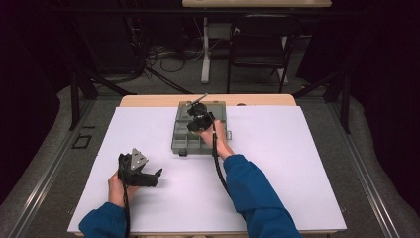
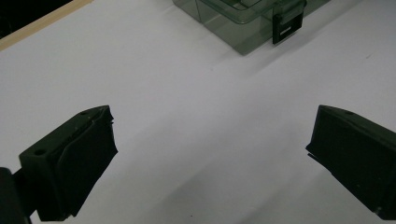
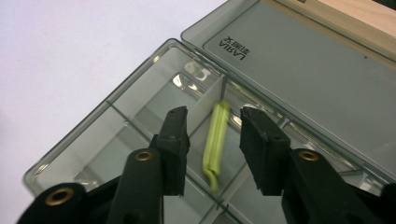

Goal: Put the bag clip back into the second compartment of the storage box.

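Note:
A clear grey compartment box (image 1: 181, 141) lies open at the far middle of the white table, its lid (image 3: 303, 70) folded flat behind it. A slim yellow-green strip (image 3: 215, 140) rests in one compartment, leaning against a divider. My right gripper (image 3: 212, 126) hovers over that compartment with its jaws apart on either side of the strip, the pads not touching it. In the high view the right gripper (image 1: 198, 121) sits over the box. My left gripper (image 1: 158, 176) rests near the table's front left, jaws wide and bare (image 2: 210, 140). The box's corner and black latch (image 2: 285, 28) lie ahead of it.
White sheet (image 1: 297, 163) covers the tabletop, with a wooden edge (image 1: 148, 100) at the back. A dark chair (image 1: 257, 44), a table leg and cables stand on the floor beyond the table.

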### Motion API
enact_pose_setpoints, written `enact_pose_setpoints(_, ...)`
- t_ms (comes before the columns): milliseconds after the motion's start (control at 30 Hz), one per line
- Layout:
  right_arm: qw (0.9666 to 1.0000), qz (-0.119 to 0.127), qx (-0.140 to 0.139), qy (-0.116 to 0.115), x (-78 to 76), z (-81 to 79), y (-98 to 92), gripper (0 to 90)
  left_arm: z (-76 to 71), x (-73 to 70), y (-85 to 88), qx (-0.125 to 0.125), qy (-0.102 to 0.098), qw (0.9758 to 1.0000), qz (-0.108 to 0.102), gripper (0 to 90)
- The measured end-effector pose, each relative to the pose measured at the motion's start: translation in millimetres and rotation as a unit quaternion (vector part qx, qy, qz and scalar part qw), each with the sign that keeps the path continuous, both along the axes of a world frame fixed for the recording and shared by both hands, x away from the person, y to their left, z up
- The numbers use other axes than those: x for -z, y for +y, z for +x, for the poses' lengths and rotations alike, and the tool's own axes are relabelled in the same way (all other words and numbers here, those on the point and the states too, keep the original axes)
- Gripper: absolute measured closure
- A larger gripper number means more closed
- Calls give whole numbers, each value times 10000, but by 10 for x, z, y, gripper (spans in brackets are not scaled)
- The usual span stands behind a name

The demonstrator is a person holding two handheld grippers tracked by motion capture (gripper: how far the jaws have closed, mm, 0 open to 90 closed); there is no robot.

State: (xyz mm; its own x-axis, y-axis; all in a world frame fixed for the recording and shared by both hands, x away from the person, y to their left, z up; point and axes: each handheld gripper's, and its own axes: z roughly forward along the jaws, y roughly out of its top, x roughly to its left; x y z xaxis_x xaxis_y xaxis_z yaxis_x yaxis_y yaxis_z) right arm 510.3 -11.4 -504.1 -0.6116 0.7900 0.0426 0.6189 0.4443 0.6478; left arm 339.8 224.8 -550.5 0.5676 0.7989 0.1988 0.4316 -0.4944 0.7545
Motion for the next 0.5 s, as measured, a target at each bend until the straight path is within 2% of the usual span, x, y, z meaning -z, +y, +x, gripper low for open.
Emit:
enact_pose_setpoints(167, 9993, -47, -379, 4, -58, -106, -37, 467, 4, 3, -1, 4, 0, 10000, 4, 0)
enact_pose_setpoints(233, 9985, 25, -550, -1, -76, -164, -64, 414, 5, 5, -6, -1, 9, 10000, 4, 0)
enact_pose_setpoints(400, 9967, 25, -810, -96, -107, -297, -138, 243, 3, 5, -13, 0, -6, 10000, -2, 0)
enact_pose_setpoints(500, 9960, 65, -885, -105, -120, -362, -177, 171, 2, 3, -12, 5, -5, 10000, 19, 0)
